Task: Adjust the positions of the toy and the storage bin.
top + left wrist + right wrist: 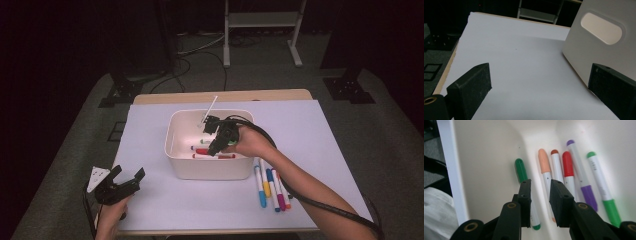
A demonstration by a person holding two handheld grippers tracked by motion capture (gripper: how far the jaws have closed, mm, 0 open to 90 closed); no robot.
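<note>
Right gripper (pixel 539 187) jaws slightly apart, empty, over markers (pixel 546 167) in bin (pixel 209 169)

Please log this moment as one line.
right gripper: in bin, open, above markers | left gripper: open, idle | markers on table: waiting

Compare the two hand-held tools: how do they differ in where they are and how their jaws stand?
The right tool reaches down into the white bin, above the markers lying there; the left tool sits outside it, over the bare white table cover. The right tool's jaws stand a narrow gap apart; the left tool's jaws are spread wide. Both are black, and neither grips anything.
</note>
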